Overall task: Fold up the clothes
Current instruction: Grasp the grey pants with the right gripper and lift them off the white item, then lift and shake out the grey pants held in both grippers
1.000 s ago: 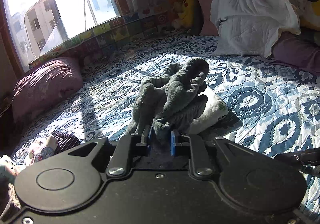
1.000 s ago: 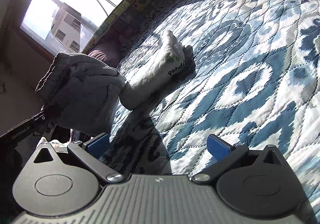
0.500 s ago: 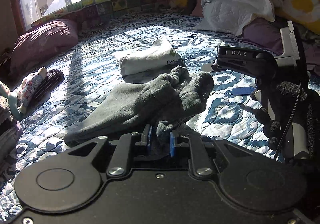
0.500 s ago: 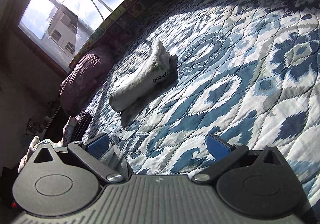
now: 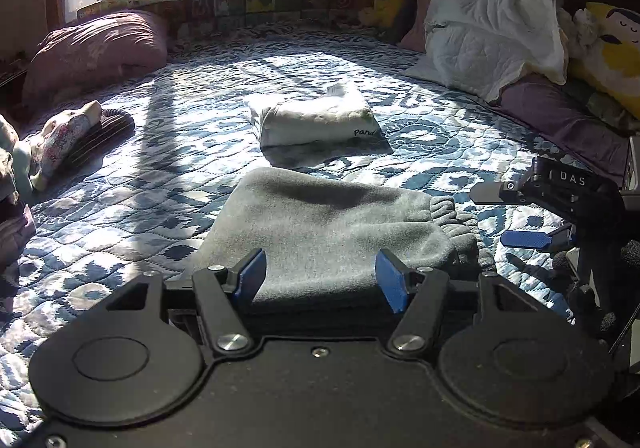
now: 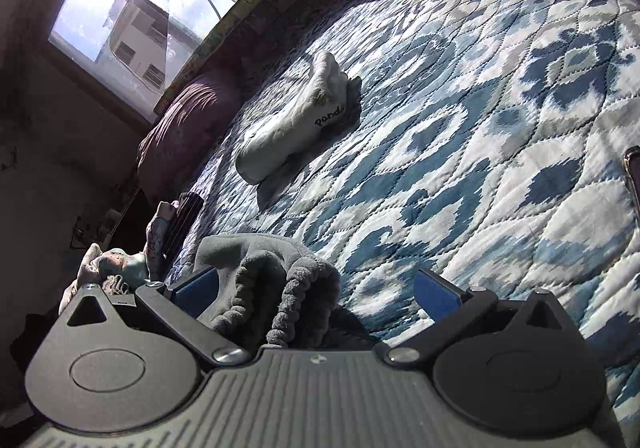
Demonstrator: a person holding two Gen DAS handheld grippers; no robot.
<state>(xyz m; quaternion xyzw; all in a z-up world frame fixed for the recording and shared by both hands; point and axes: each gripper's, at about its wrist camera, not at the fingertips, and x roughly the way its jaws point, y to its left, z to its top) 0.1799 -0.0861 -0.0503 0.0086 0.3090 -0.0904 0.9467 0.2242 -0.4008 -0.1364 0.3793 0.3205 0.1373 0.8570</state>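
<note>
Grey garment [image 5: 332,224] flat on quilt [image 5: 160,184], folded white garment [image 5: 316,120] beyond, left tongs [image 5: 320,274] spread

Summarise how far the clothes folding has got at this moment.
Done: a white folded garment sits on the blue patterned quilt. In hand: a grey fleece garment lies flat, both grippers open. Left: folding it, plus the clothes pile at the bed's edge.

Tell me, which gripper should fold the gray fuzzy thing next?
Probably the right gripper. It is open, and the ribbed end of the gray garment is bunched between its fingers, ready to pinch and carry over. The left gripper is open too, over the flat part, where it could hold the cloth down.
</note>
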